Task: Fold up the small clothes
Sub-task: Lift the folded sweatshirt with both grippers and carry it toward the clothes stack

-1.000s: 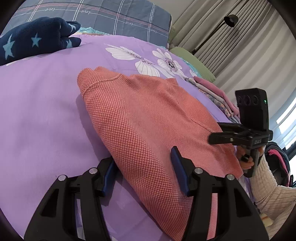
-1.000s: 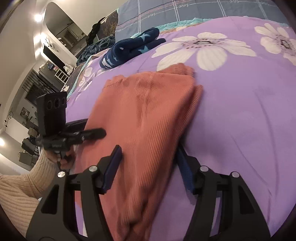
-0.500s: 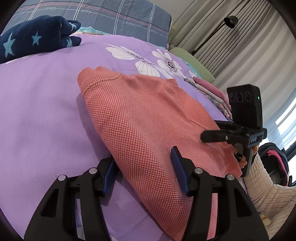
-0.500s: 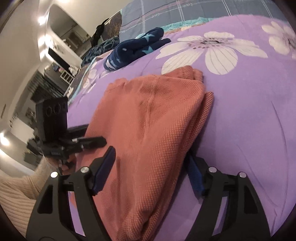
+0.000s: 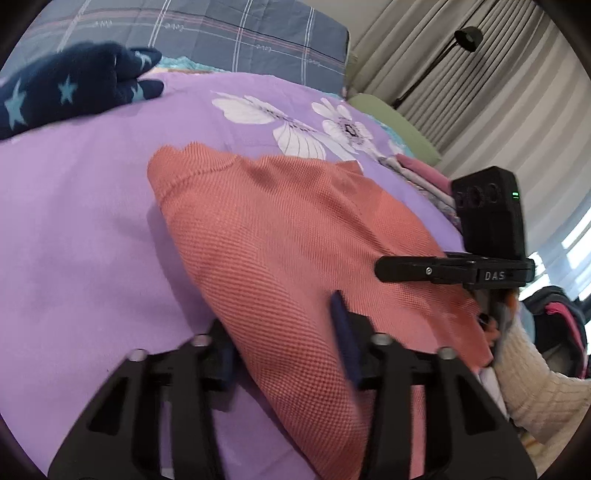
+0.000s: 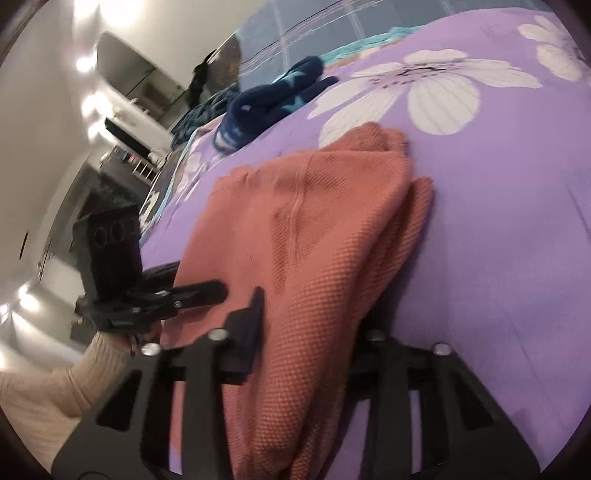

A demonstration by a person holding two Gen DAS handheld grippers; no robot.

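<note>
A folded orange-red knit garment (image 5: 280,236) lies on the purple flowered bedspread (image 5: 74,229). My left gripper (image 5: 284,350) is open, its blue-padded fingers on either side of the garment's near left edge. My right gripper (image 6: 314,332) is open too, straddling the garment (image 6: 314,229) at its near right edge; its right finger is mostly hidden under the cloth. Each gripper shows in the other's view: the right one (image 5: 391,264) above the garment's right part, the left one (image 6: 218,290) at its left edge.
A navy garment with light blue stars (image 5: 70,88) lies at the far left of the bed, also in the right wrist view (image 6: 273,99). A stack of folded pinkish clothes (image 5: 428,177) sits at the bed's right edge. A grey plaid pillow (image 5: 221,33) is at the head.
Both grippers have pushed further onto the garment's near edge, and their jaws have narrowed a little around the cloth. The right gripper has tilted and moved left toward the left one.
</note>
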